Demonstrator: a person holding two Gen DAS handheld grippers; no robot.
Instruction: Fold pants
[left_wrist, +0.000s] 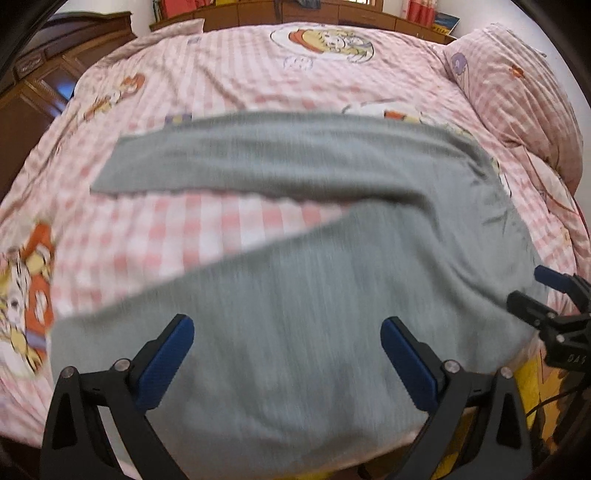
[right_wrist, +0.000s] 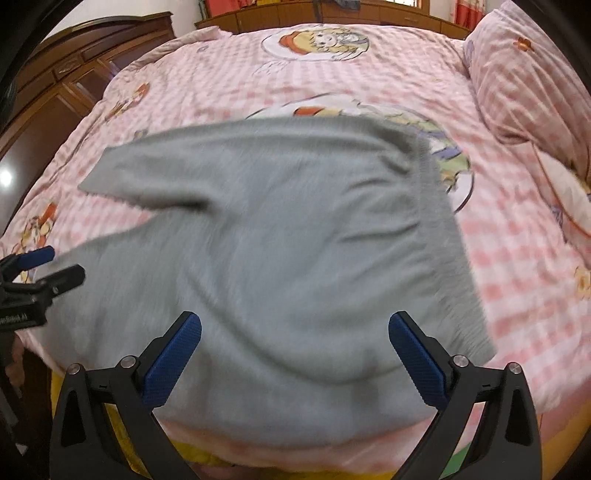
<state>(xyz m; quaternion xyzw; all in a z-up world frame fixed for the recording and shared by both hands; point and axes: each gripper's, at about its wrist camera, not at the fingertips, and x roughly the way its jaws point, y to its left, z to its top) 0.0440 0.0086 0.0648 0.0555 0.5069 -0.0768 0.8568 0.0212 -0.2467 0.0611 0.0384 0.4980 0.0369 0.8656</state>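
Note:
Grey pants lie spread flat on a pink checked bed, legs pointing left and apart in a V; the far leg runs across the middle of the left wrist view. In the right wrist view the pants fill the centre, the ribbed waistband along their right side. My left gripper hovers open over the near leg, holding nothing. My right gripper hovers open over the hip area, also empty. Each gripper shows at the edge of the other's view: the right gripper, the left gripper.
The pink checked bedspread with cartoon prints covers the whole bed. A matching pillow sits at the right. A dark wooden cabinet stands at the left, a wooden headboard shelf at the back. A yellow layer shows at the near bed edge.

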